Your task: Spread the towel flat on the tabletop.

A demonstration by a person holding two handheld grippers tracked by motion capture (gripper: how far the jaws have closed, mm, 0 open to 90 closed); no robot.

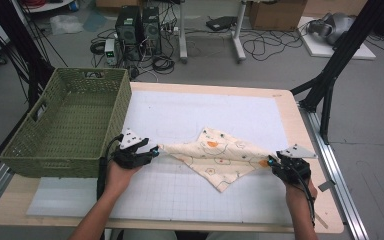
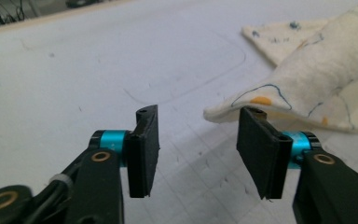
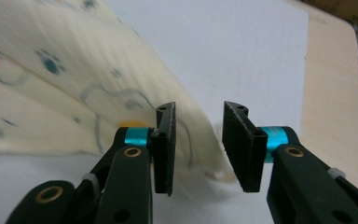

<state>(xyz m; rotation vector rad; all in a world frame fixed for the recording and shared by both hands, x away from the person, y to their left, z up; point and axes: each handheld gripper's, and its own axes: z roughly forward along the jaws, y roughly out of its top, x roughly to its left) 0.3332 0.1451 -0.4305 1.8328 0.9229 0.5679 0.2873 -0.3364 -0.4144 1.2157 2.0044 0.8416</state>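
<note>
High view: cloth (image 1: 219, 152) corners beside both parted grippers.

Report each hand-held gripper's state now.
Left hand-held gripper: open, cloth corner beside one jaw, not gripped.
Right hand-held gripper: open, cloth edge between jaws, not pinched.

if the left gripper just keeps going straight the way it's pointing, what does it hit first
Most likely the patterned cloth. The left gripper points across the table toward the cloth's near corner, with open jaws. In the left gripper view that corner lies just beyond one jaw tip, a little off-centre, so contact may be glancing.
</note>
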